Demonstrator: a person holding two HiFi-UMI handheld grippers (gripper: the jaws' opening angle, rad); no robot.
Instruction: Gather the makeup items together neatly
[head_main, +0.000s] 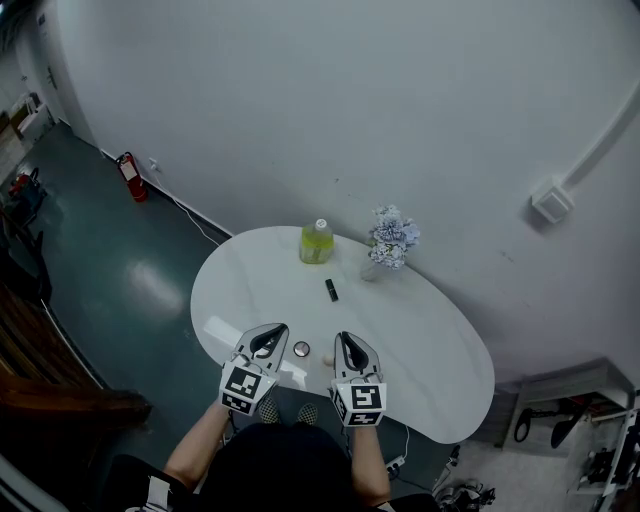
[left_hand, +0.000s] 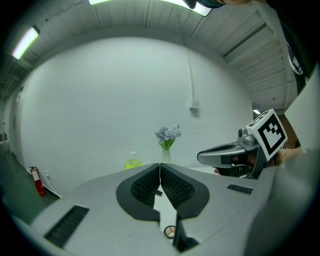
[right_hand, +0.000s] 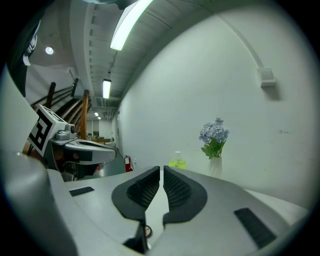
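Head view looks steeply down on a white oval table (head_main: 430, 340) set against a white wall, with the person's arms reaching in from the bottom edge. The left gripper (head_main: 270, 338) and the right gripper (head_main: 350, 347) hover side by side over the near edge of the table, each carrying its cube of black-and-white markers. Between them, on the tabletop, lies a small round compact with a pale centre (head_main: 301, 349), close to both tools but touched by neither. A short black tube (head_main: 331, 290) lies farther in, near the middle of the table and well apart from the compact. At the far edge stand a yellow-green bottle with a pale cap (head_main: 316, 242) and, to its right, a clear vase of pale blue flowers (head_main: 392, 240). In the left gripper view the ribbed black pads of the left gripper (left_hand: 160, 170) meet at their tips with nothing between them; the compact (left_hand: 170, 231) shows on the table below the gap. In the right gripper view the right gripper (right_hand: 161, 172) has its jaws drawn together to a thin slit, also empty, with the compact (right_hand: 146, 231) low in the picture beneath them.
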